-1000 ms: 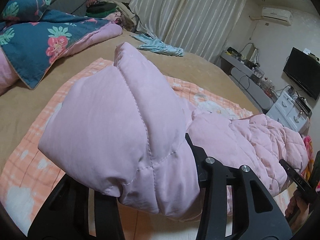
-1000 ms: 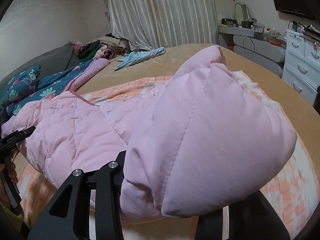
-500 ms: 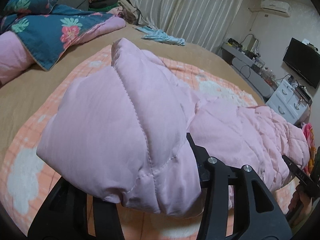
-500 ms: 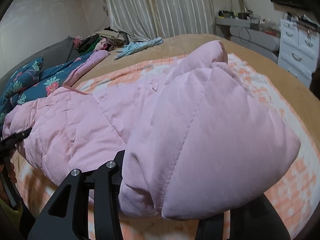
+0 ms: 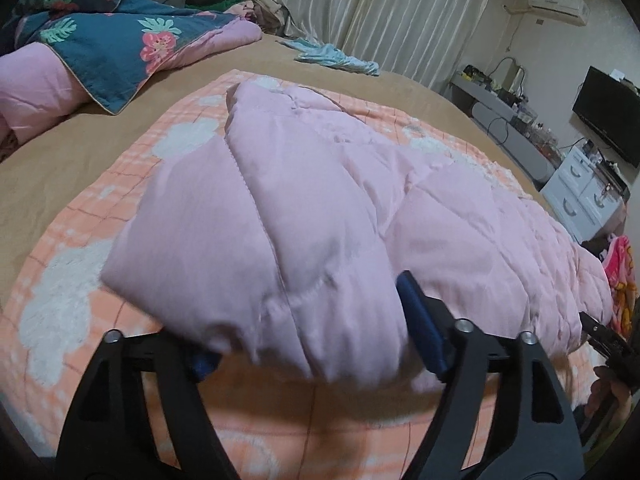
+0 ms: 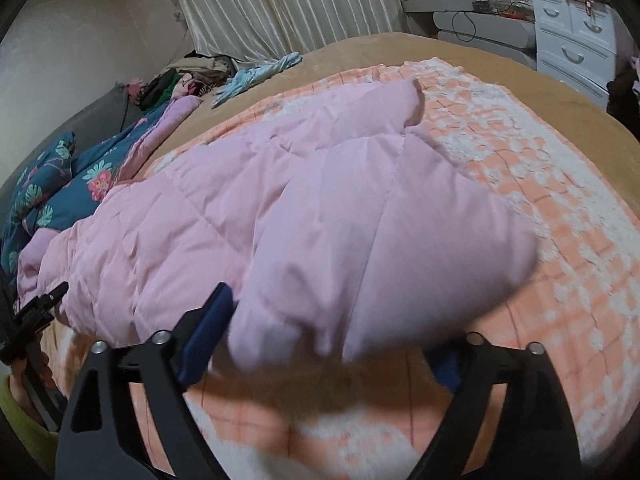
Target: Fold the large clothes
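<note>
Near edge of puffy pink quilted coat (image 5: 304,216) motion-blurred, left gripper's blue pad (image 5: 204,360) mostly hidden beneath it, clutter on grey wall shelf (image 6: 460,0) too small to identify

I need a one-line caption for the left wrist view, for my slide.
Left gripper, jaws just opened, releasing the folded pink padded coat onto an orange checked blanket on the bed.

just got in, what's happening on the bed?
A person with a claw in each hand is folding a pink puffer jacket on an orange checked blanket. Both claws' jaws have just been opening: the left claw and right claw now stand open, the jacket's padded ends lying between the fingers rather than clamped. The jacket looks just laid down on the blanket.
</note>
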Available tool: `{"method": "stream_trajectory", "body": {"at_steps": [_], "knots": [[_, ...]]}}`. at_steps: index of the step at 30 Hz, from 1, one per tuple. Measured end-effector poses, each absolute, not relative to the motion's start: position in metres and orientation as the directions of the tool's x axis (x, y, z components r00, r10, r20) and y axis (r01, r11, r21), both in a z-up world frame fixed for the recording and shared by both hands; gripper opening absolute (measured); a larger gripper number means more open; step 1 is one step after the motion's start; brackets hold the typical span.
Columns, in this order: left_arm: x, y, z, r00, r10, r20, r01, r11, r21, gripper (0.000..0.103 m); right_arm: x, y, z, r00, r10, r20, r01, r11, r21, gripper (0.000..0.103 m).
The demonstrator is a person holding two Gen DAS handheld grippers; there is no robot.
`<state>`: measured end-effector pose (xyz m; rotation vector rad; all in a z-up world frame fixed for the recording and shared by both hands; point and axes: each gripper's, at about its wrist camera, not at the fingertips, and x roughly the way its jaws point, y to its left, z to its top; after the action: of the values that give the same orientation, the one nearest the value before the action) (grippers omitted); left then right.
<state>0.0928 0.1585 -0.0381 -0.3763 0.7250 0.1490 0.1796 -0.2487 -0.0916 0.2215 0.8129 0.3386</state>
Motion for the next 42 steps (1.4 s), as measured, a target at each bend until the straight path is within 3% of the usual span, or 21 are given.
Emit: {"method": "stream_trajectory", "body": {"at_steps": [7,26,37,42], "knots": [[0.064,0.157,-0.024,0.733,0.016,-0.681,-0.273,0.923,-0.272,0.093,0.14,-0.258,-0.074,0.666,0.31,-0.678,-0.211,0.951,0.228,0.098],[-0.006,0.108,0.041,0.818,-0.023,-0.574,-0.163,0.949,-0.27,0.094,0.034,-0.25,0.021,0.814,0.316,-0.487,-0.299,0.947,0.115,0.099],[-0.031,0.073,0.034,0.839,-0.07,-0.54,-0.084,0.963,-0.256,0.094,-0.009,-0.224,0.011,0.831,0.325,-0.451,-0.319,0.943,0.093,0.099],[-0.035,0.064,0.025,0.835,-0.079,-0.545,-0.071,0.966,-0.249,0.094,-0.015,-0.206,-0.005,0.803,0.344,-0.486,-0.349,0.933,0.085,0.099]]}}
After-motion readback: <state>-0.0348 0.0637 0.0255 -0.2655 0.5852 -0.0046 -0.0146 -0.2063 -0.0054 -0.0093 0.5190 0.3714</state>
